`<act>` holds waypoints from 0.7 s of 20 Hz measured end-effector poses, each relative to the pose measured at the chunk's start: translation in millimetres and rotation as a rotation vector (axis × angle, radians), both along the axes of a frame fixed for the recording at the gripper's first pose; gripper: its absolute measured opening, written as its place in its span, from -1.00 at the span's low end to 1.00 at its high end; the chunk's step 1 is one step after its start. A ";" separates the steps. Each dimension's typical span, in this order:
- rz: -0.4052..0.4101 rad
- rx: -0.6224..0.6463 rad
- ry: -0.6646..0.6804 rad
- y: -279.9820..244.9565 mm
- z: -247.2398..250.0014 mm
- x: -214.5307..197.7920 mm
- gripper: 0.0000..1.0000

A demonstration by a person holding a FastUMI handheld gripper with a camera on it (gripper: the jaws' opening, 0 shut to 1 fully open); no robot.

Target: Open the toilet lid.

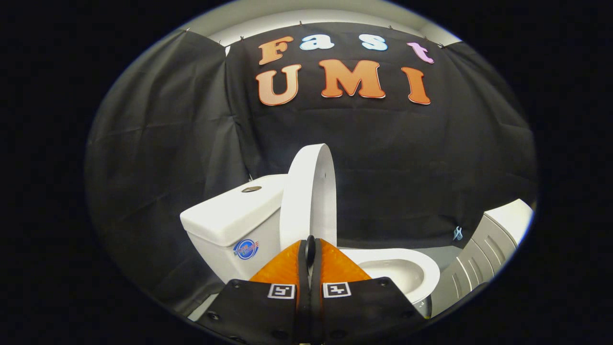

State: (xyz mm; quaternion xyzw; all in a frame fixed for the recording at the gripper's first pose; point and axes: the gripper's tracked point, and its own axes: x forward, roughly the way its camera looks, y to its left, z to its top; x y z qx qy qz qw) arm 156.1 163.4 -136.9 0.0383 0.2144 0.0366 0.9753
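Gripper [310,249] fingers pressed together, tips meeting with no gap, nothing visibly clamped between them. Toilet lid [310,191] stands raised, close to upright, seen nearly edge-on, just beyond the fingertips; whether the tips touch its lower edge I can't tell. Lid sits right beside the cistern [234,220], which is to its left, with a round flush button [251,189] on top and a round sticker on its front face. Bowl [402,270] is uncovered, to the right of the fingers, seat rim visible around the opening. A grey ribbed panel [479,261] stands further right of the bowl. Black cloth wall [407,158] behind everything
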 end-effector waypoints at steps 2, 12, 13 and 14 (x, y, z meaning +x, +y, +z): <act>0.020 -0.009 -0.005 10.0 -1.1 0.5 -0.85; 0.045 -0.074 -0.007 42.4 -2.1 4.3 -0.85; 0.038 -0.089 -0.007 44.2 -3.7 3.9 -0.84; 0.036 -0.106 -0.008 46.8 -3.1 5.5 -0.84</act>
